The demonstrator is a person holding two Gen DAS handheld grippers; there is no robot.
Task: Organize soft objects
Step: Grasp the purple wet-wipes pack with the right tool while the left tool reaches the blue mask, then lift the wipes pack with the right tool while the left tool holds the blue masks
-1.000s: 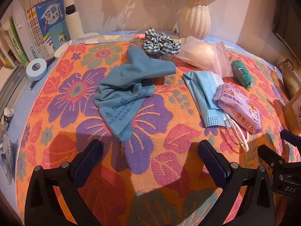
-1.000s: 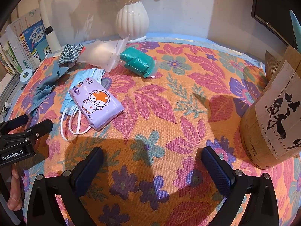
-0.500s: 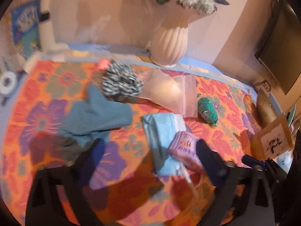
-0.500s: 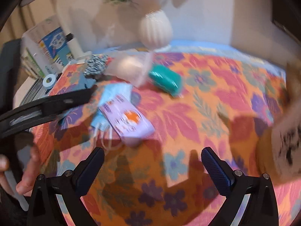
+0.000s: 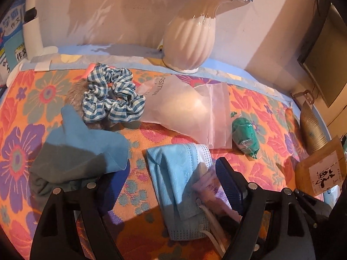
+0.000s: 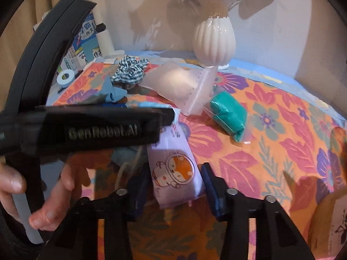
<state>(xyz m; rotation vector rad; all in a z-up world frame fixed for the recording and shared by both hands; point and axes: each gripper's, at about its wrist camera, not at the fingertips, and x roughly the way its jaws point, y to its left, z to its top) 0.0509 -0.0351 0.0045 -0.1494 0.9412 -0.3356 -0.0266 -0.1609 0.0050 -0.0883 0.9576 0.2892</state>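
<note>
Right wrist view: the right hand-held gripper [image 6: 174,186] has its jaws apart, straddling one lilac tissue pack [image 6: 173,164] without clamping it. The left hand-held gripper [image 5: 171,179] is wide open over one blue face mask [image 5: 173,177] on the floral table [image 5: 256,173]. Beyond lie one blue cloth [image 5: 84,147], one checked scrunchie [image 5: 112,99], one clear bag [image 5: 190,108] and one green bundle [image 5: 245,136]. The mask's ear loops are partly hidden.

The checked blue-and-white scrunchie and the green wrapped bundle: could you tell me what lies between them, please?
A translucent zip bag with something pale inside lies between the scrunchie and the green bundle, touching the scrunchie's edge; both wrist views show it.
</note>
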